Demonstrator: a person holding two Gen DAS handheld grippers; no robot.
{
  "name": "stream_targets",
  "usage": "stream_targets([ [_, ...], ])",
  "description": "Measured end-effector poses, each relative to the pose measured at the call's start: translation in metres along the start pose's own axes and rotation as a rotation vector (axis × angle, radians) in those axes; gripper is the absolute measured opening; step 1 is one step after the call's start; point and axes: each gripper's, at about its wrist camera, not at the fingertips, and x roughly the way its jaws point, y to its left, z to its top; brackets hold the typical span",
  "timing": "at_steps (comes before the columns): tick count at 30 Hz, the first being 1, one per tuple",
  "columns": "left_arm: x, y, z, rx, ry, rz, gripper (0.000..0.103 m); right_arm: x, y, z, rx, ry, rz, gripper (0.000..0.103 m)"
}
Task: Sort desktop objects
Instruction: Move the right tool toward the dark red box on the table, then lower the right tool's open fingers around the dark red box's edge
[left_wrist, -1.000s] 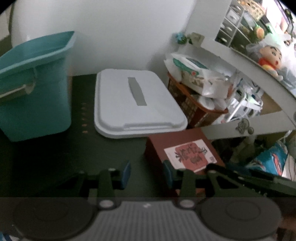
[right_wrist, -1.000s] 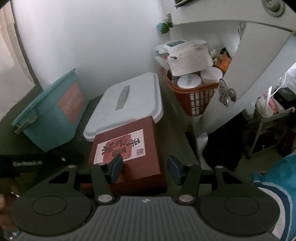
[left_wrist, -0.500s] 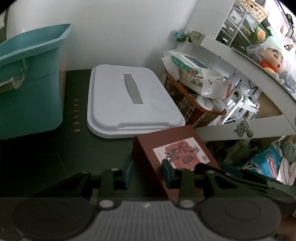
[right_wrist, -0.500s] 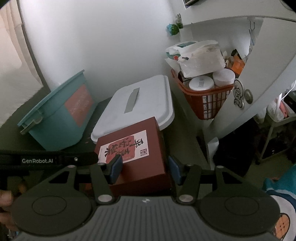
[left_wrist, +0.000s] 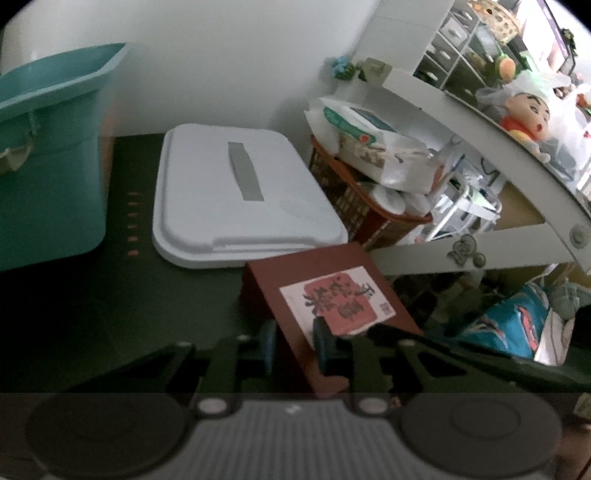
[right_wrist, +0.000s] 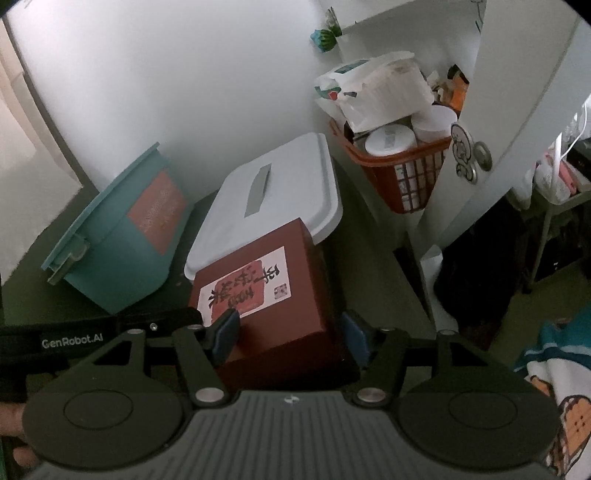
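A dark red cardboard box with a white label (right_wrist: 266, 291) tilts beside the white plastic lid (left_wrist: 236, 199) as the left gripper (left_wrist: 293, 345) closes on its near corner; the right gripper (right_wrist: 290, 332), opening, straddles it, apparently handing over.

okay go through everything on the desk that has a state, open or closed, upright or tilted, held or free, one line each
Red box: closed, tilted, one edge raised.
White bin: lid on, flat.
Teal bin: open top, upright, free.
Red basket: upright, packed full.
Left claw: closing on the red box's corner.
Right claw: opening, straddling the red box.
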Motion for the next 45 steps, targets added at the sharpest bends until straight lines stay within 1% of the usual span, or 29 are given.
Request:
stream_targets([
  [2, 0.001, -0.003, -0.002, -0.001, -0.002, 0.005, 0.024, 0.000, 0.000, 0.000, 0.006, 0.005, 0.001, 0.063],
  [6, 0.001, -0.003, -0.002, -0.011, -0.003, 0.003, 0.023, -0.004, 0.001, 0.000, 0.008, 0.011, -0.002, 0.057],
  [10, 0.001, -0.002, -0.002, -0.013, -0.002, -0.003, 0.023, -0.011, 0.001, -0.004, 0.015, 0.030, 0.011, 0.056],
  [14, -0.003, -0.002, -0.001, -0.010, -0.006, 0.018, 0.021, -0.015, -0.001, -0.003, 0.021, 0.018, 0.026, 0.059],
  [16, -0.008, -0.002, 0.000, -0.003, -0.016, 0.027, 0.021, -0.014, -0.003, 0.000, 0.030, 0.007, 0.032, 0.063],
  [17, -0.009, -0.001, 0.001, -0.007, -0.020, 0.030, 0.021, -0.013, -0.005, 0.001, 0.038, 0.007, 0.033, 0.067],
  [18, -0.010, 0.000, 0.003, -0.014, -0.023, 0.031, 0.021, -0.012, -0.006, 0.001, 0.047, 0.008, 0.034, 0.067],
  [19, -0.011, 0.001, 0.004, -0.021, -0.028, 0.031, 0.021, -0.010, -0.008, 0.001, 0.058, 0.015, 0.033, 0.068],
  [22, -0.010, 0.003, 0.006, -0.029, -0.031, 0.020, 0.021, -0.005, -0.012, 0.000, 0.095, 0.042, 0.039, 0.076],
  [24, -0.008, 0.002, 0.005, -0.025, -0.021, 0.013, 0.021, -0.004, -0.014, -0.001, 0.123, 0.053, 0.049, 0.080],
  [28, -0.007, -0.001, 0.004, -0.016, -0.010, -0.003, 0.020, 0.000, -0.015, -0.002, 0.137, 0.070, 0.042, 0.080],
  [35, -0.008, 0.001, 0.008, -0.003, -0.037, -0.001, 0.019, 0.003, -0.017, -0.005, 0.182, 0.109, 0.048, 0.080],
  [40, 0.000, 0.008, 0.007, -0.030, -0.014, -0.027, 0.019, 0.006, -0.014, -0.004, 0.159, 0.097, 0.042, 0.081],
  [45, 0.010, 0.012, 0.011, -0.045, -0.009, -0.053, 0.019, 0.012, -0.016, -0.003, 0.169, 0.094, 0.061, 0.086],
])
